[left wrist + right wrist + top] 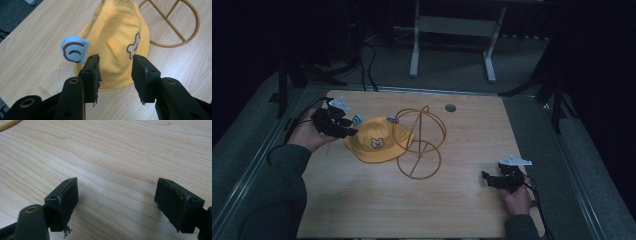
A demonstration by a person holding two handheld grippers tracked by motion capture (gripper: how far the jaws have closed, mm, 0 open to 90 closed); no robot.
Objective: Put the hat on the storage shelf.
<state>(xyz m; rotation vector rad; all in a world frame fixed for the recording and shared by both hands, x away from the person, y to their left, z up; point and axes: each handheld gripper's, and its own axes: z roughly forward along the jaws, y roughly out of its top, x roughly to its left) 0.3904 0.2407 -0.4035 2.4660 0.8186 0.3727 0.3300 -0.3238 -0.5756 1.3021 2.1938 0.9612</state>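
the yellow bucket hat [117,42] lies on the desk [362,200] just beside the gold wire hat stand [422,142], its brim toward the left hand-held gripper [115,72]. in the left gripper view the jaws stand apart with the near brim between them, pads not pressing cloth: released. the blue ear patch [73,48] sits off one jaw. the right hand-held gripper [115,202] rests wide open over bare desk, well apart, so the left hand is nearer.

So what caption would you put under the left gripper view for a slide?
Left gripper, jaws apart, poised at the brim of a yellow hat with a blue ear, gold wire stand beyond.
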